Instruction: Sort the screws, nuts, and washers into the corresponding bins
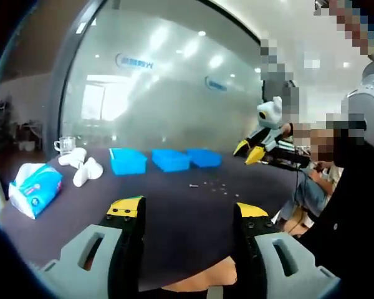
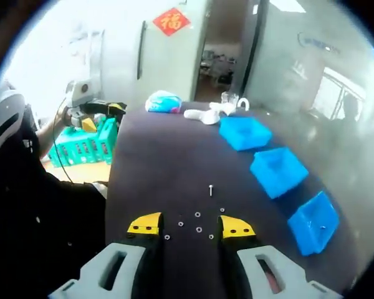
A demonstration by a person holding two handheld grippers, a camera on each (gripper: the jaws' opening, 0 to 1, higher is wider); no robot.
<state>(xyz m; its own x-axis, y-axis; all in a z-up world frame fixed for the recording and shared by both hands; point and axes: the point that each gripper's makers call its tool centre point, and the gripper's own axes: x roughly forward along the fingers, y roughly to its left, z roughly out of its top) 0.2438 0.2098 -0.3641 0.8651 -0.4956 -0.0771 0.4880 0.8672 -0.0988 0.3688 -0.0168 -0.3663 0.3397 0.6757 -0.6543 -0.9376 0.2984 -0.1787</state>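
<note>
Dark tabletop (image 2: 168, 168) with three open blue plastic bins (image 2: 278, 169) in a row. One slim silver screw (image 2: 210, 190) lies lengthwise away from the right gripper (image 2: 191, 228); about six small nuts or washers (image 2: 198, 214) scatter nearby. Left gripper (image 1: 188, 211) and right gripper: both released, empty.

The left gripper view looks level across the dark table (image 1: 174, 205) from its near edge toward a glass wall (image 1: 168, 93). The right gripper view looks steeply down the table's length, close above the small hardware (image 2: 198, 221). Both share three blue bins (image 1: 156, 160), at 3 o'clock in the right view.
</note>
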